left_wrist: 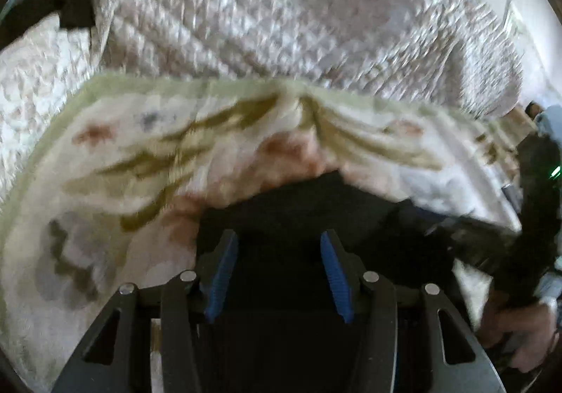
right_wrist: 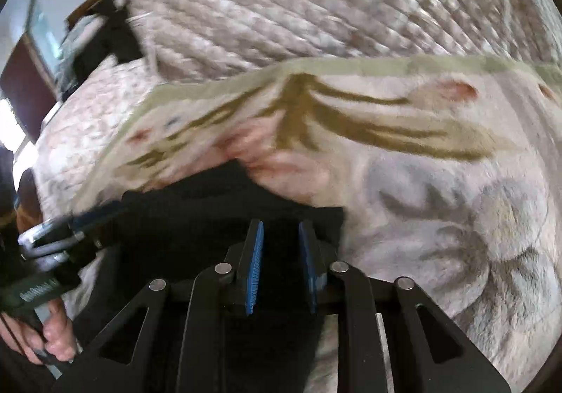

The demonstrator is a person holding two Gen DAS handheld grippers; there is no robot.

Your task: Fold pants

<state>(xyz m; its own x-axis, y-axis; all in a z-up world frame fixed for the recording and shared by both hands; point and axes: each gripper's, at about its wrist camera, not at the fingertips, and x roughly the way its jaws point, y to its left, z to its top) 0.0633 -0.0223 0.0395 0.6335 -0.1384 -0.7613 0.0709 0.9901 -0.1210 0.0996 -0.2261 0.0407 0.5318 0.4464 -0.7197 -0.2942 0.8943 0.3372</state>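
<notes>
Black fabric, the pants (left_wrist: 298,203), lies on a floral blanket (left_wrist: 140,161) that is spread over a quilted bed cover (left_wrist: 263,6). The pants sit at the near edge of the blanket, close to the person, and their far edge reaches toward the pink flower in the blanket's middle. Both views are blurred, so I cannot tell how many layers the cloth already has.

In the left wrist view the left hand-held gripper (left_wrist: 279,273) has its blue pads spread about halfway, with black cloth below and between them. I cannot see the pads pressing on the cloth, so I judge that it holds nothing firmly. In the right wrist view the right hand-held gripper (right_wrist: 281,266) has its pads much nearer to each other, almost pressed together, with a narrow dark gap over the right edge of the pants (right_wrist: 224,217). Whether a thin fold of cloth is pinched there, the picture does not show clearly. At the left side of that view a hand (right_wrist: 52,336) holds the other device.

I judge that the step in hand is taking hold of the near part of the pants with both tools. The next move asks for a secure pinch on both sides at equal height, then a lift and carry toward the far edge of the blanket, without dragging the blanket along.
</notes>
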